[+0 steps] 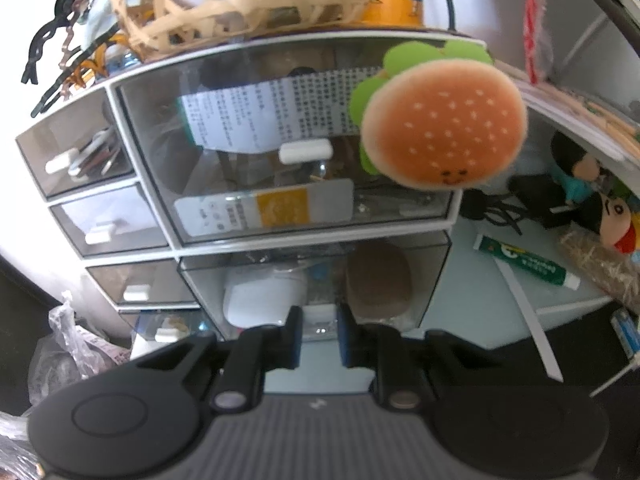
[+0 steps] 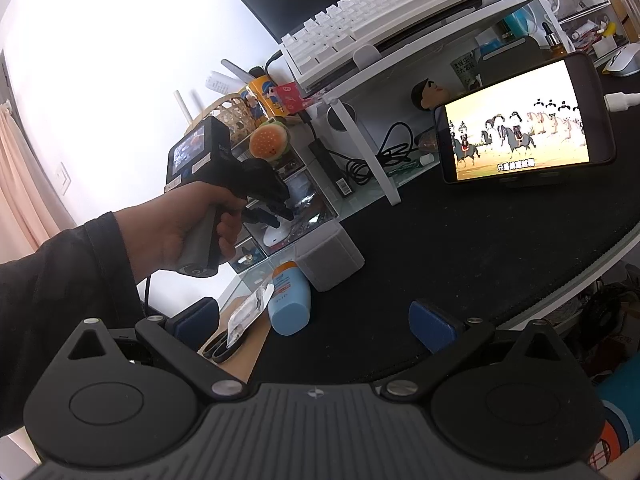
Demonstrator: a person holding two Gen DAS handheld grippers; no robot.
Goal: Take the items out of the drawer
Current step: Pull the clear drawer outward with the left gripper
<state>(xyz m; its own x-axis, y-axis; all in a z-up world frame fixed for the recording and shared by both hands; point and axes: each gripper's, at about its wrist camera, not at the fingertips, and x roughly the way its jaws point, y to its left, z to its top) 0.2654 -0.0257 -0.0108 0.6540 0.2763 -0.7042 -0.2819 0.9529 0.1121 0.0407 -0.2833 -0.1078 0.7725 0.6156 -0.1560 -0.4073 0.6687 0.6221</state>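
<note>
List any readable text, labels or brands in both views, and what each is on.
None reads with confidence.
Paper sheet in the upper drawer: dense printed columns, too small.
White and orange label on that drawer's front: blurred.
Green tube on the desk: white lettering, blurred.
Phone subtitle: white characters, too small.
Blue bottle: orange print, illegible.
Small box under the keyboard riser: characters, too small.

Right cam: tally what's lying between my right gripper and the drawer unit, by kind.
Blue bottle: 1
Grey box: 1
Scissors: 1
Clear packet: 1
Total: 4
</note>
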